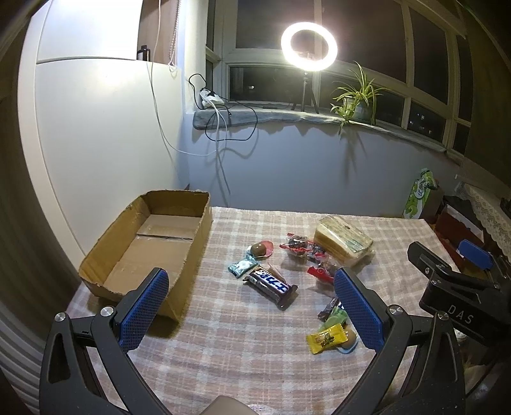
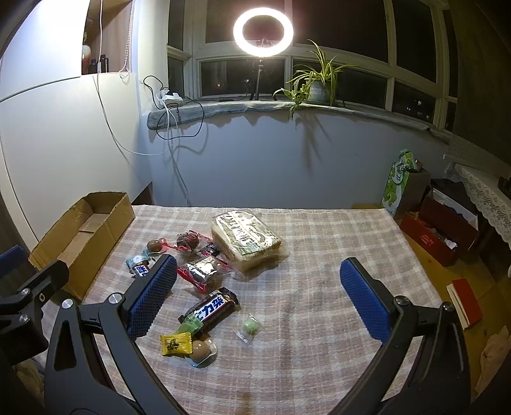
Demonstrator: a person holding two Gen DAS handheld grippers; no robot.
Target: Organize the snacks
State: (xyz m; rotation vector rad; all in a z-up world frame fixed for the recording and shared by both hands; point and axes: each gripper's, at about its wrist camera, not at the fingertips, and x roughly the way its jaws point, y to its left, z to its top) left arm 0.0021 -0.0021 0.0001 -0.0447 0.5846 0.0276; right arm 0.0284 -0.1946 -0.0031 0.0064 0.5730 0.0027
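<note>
An open cardboard box [image 1: 150,242] with nothing inside stands at the left of the checked tablecloth [image 1: 242,360]. Loose snacks lie in the middle: a dark chocolate bar [image 1: 271,284], a teal candy [image 1: 242,266], a chocolate ball [image 1: 260,249], red-wrapped sweets [image 1: 297,245], a wafer pack [image 1: 343,244] and a yellow candy [image 1: 325,341]. My left gripper [image 1: 252,277] hangs open above the bar, holding nothing. In the right wrist view my right gripper [image 2: 258,265] is open and holds nothing, above bare cloth, right of a second chocolate bar [image 2: 212,308] and a green candy [image 2: 250,327].
A lit ring light [image 2: 263,28], a potted plant [image 2: 316,86] and cables sit on the windowsill behind the table. A white cabinet [image 1: 95,127] stands beside the box. A green bag [image 2: 399,188] and red boxes [image 2: 431,236] are on the floor past the table's right edge.
</note>
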